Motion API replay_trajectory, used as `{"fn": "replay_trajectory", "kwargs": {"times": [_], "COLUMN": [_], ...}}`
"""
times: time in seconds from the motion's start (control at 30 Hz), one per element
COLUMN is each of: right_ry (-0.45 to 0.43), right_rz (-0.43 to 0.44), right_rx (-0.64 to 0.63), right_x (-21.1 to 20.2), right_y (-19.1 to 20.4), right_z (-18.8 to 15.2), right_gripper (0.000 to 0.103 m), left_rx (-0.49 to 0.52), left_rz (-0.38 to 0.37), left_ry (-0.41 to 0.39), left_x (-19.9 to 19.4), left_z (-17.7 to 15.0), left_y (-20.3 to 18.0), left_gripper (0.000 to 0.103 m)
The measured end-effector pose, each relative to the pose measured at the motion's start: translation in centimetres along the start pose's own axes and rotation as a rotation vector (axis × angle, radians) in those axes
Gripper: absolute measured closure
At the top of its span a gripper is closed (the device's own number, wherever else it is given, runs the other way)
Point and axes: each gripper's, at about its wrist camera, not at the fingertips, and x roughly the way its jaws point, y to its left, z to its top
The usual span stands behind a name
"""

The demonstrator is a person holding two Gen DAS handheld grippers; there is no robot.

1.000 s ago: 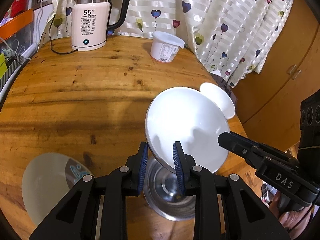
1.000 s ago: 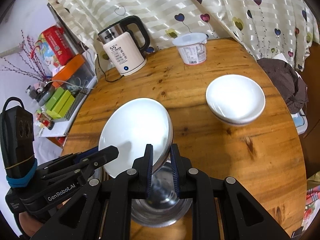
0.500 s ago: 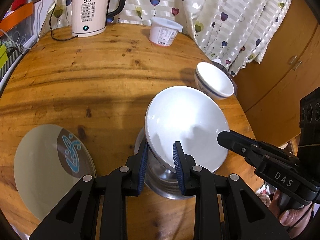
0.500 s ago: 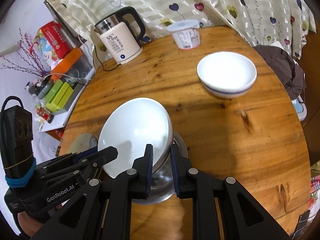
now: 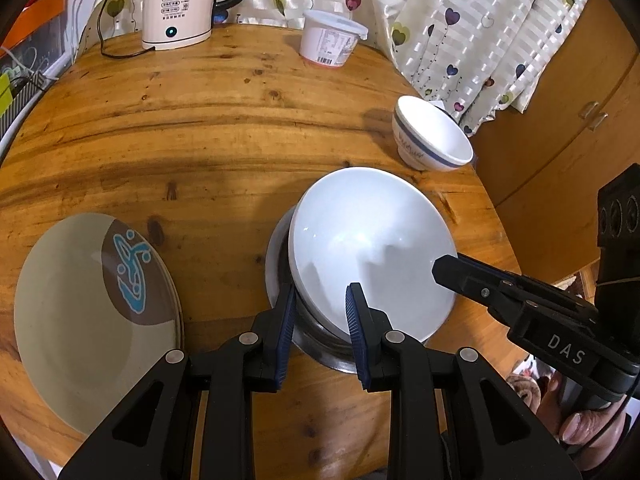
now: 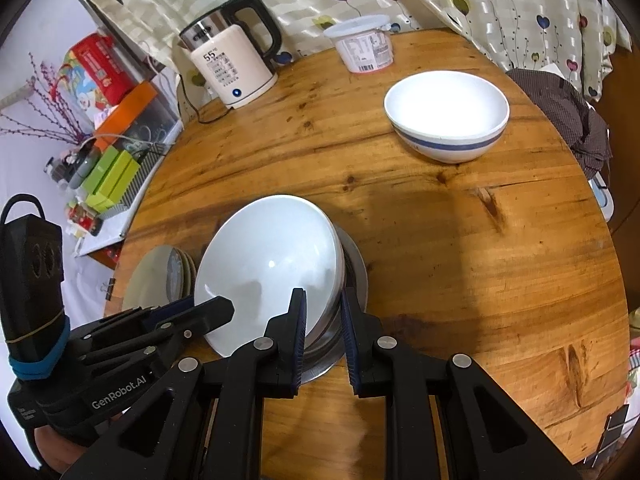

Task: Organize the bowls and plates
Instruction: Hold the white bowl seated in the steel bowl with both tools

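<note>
A large white bowl is held tilted by both grippers, low in a steel bowl that stands on the round wooden table. My left gripper is shut on the white bowl's near rim. On the opposite rim my right gripper is shut too, and its fingertip shows at the right of the left wrist view. I cannot tell whether the white bowl rests on the steel one. A white bowl with a blue band stands apart.
A stack of beige plates with a brown and blue pattern lies left of the steel bowl. An electric kettle and a white plastic tub stand at the table's far edge by the curtain. Boxes crowd a side shelf.
Both grippers have come down with the white bowl, which now sits lower in the steel bowl. The table, the plates and the blue-banded bowl look nearer.
</note>
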Motion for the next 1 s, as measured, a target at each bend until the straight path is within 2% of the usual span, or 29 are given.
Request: {"fn": "replay_trajectory", "kwargs": {"times": [0.6,1.0], "right_ry": [0.015,-0.012], "right_rz": [-0.008,-0.001], "right_rx": [-0.002,-0.011], "right_x": [0.5,0.1], "right_y": [0.0,0.0], "right_z": [-0.1,0.2], "right_gripper": [0.083,0.083], "left_rx": [0.009,0.013], "left_rz": [-0.002,0.002], "left_ry": [0.001,-0.048], "left_x": [0.0,-1.0], "left_z": [-0.3,-0.1], "left_y": [-0.1,-0.2], "left_gripper": [0.076,0.075]}}
